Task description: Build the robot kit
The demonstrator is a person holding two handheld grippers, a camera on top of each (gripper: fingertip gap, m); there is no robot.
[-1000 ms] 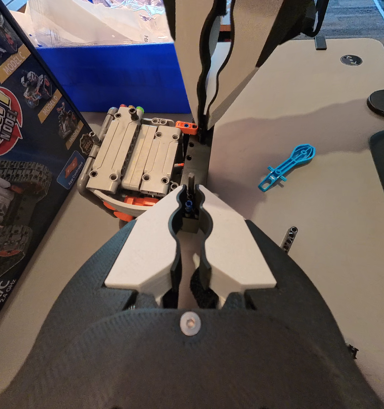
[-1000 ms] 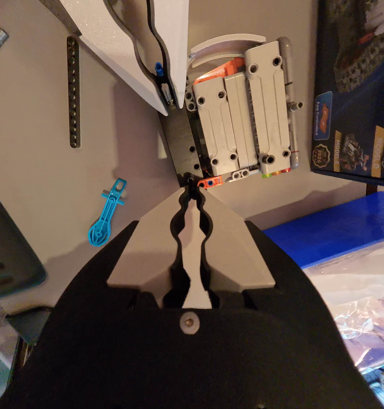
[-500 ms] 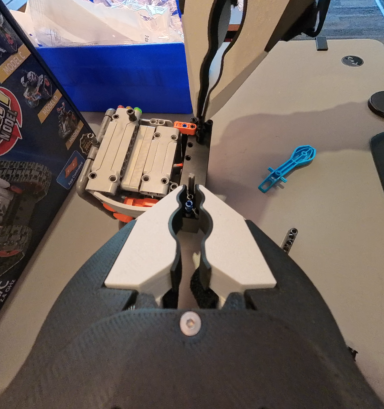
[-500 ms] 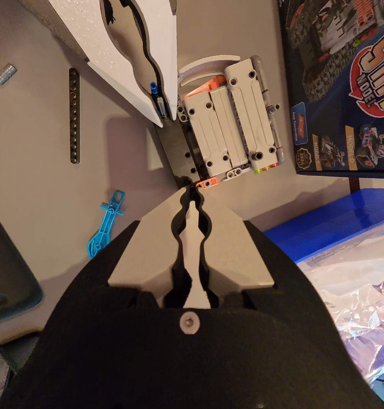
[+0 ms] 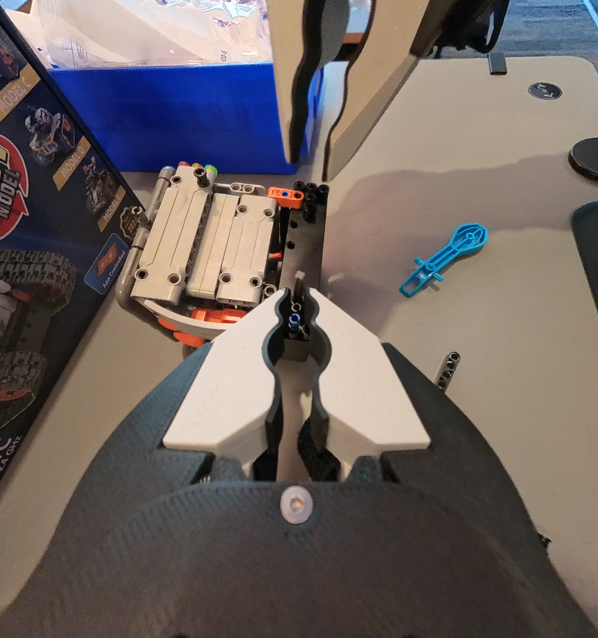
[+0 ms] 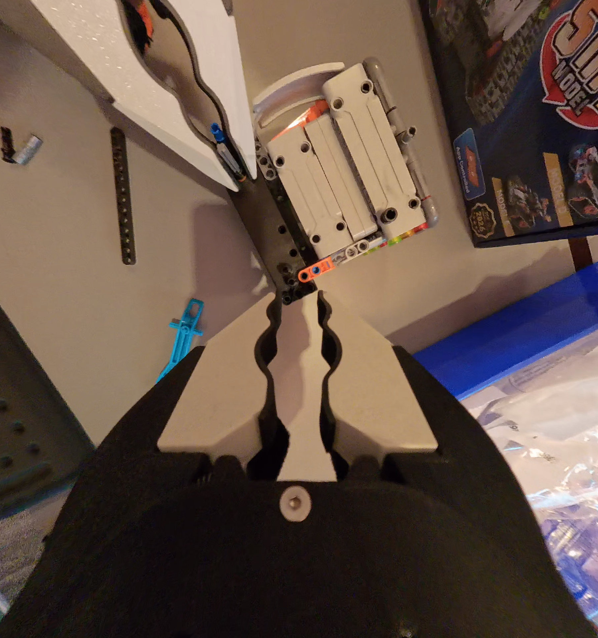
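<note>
A brick-built model with grey panels (image 5: 204, 241) lies on the beige table (image 5: 428, 328). A black beam (image 5: 304, 234) runs along its side and an orange connector (image 5: 285, 196) sits at the far corner. My left gripper (image 5: 297, 293) is shut on the beam's near end, with a blue pin (image 5: 293, 321) and a grey axle between its fingers. My right gripper (image 6: 297, 297) is open and empty, hovering just off the beam's other end (image 6: 295, 293) by the orange connector (image 6: 316, 272). It shows at the top of the left wrist view (image 5: 307, 169), and the left gripper (image 6: 245, 177) shows in the right wrist view.
A blue plastic tool (image 5: 442, 259) lies right of the model. A long black beam (image 6: 123, 196) and a small grey piece (image 6: 28, 150) lie beyond it. A printed toy box (image 5: 31, 241) stands on the left. A blue bin (image 5: 187, 114) with plastic bags is behind. Black pads (image 5: 597, 162) sit at the right edge. Left tips to right tips: about 7 cm. About 20 cm separates my left fingertips from the small grey piece (image 6: 28, 150).
My right gripper has opened and drawn back up from the black beam's far end, where it was shut. The left gripper has kept its hold and not moved.
</note>
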